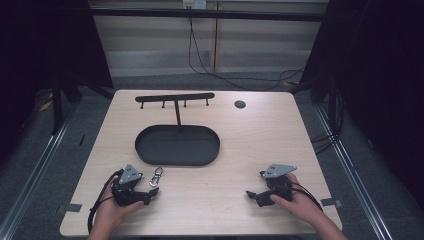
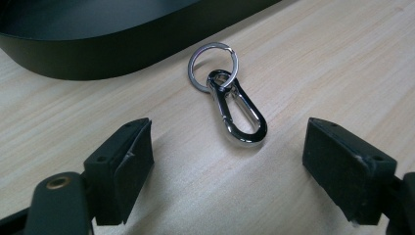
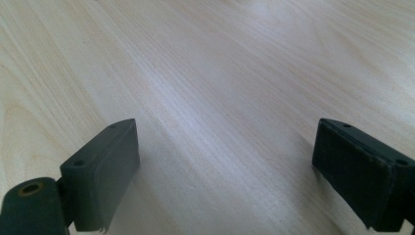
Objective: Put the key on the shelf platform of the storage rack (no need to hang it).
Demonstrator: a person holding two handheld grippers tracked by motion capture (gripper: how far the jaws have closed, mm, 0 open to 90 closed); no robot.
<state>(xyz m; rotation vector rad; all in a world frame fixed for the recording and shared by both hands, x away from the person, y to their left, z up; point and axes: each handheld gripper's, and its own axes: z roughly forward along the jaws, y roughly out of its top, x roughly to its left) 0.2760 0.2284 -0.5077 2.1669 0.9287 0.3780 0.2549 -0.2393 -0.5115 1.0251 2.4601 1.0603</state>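
Left gripper [image 1: 152, 192] sitting near the worktop's front-left corner, jaws spread wide, nothing between them. Carabiner clip [image 2: 238, 115] with key ring [image 2: 212, 67] lying flat on the table [image 1: 250, 150] just ahead of the open jaws, centred between them, long axis running roughly away from the gripper, ring end farthest, toward the black oval tray [image 1: 177, 145]. Left hand [image 1: 107, 212] far nearer than the right. Hook rack [image 1: 175, 97] standing behind the tray. Right gripper [image 1: 252, 195] resting front-right, jaws also spread, over bare light wood. Dark room, cables along the back wall.

Silver key clip [image 2: 230, 98], black tray [image 1: 177, 145], pale wood-grain table [image 1: 250, 150].
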